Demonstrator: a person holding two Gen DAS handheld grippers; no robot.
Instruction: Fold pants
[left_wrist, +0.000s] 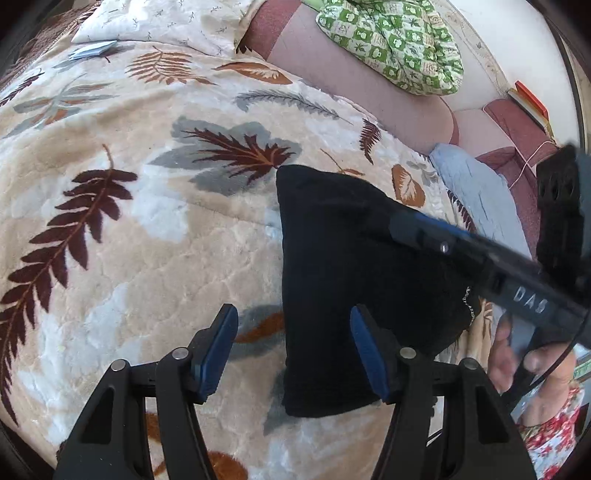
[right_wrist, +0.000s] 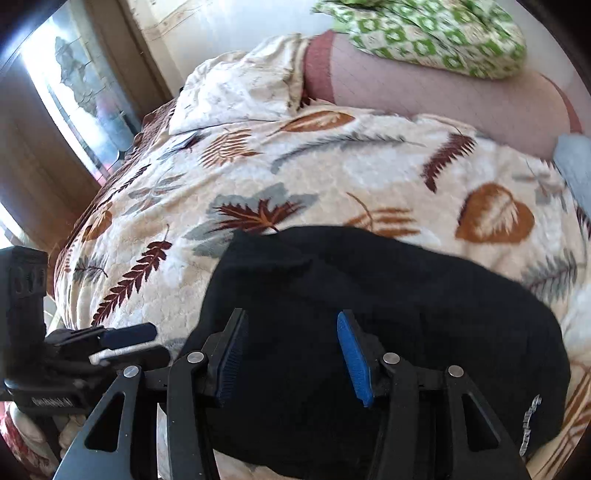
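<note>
The black pants (left_wrist: 343, 266) lie folded into a compact bundle on the leaf-patterned blanket (left_wrist: 129, 229). They also fill the lower middle of the right wrist view (right_wrist: 388, 295). My left gripper (left_wrist: 293, 347) is open and empty, its right finger over the bundle's left edge. My right gripper (right_wrist: 291, 354) is open and empty, just above the pants. In the left wrist view the right gripper (left_wrist: 424, 225) reaches in from the right over the bundle. In the right wrist view the left gripper (right_wrist: 129, 343) sits at the lower left beside the pants.
A green patterned cloth (left_wrist: 391, 40) lies on the pink bed sheet (left_wrist: 343, 85) at the back. A cream pillow (left_wrist: 166, 22) is at the far left, a light blue cloth (left_wrist: 476, 192) at the right. A window (right_wrist: 81, 92) is on the left.
</note>
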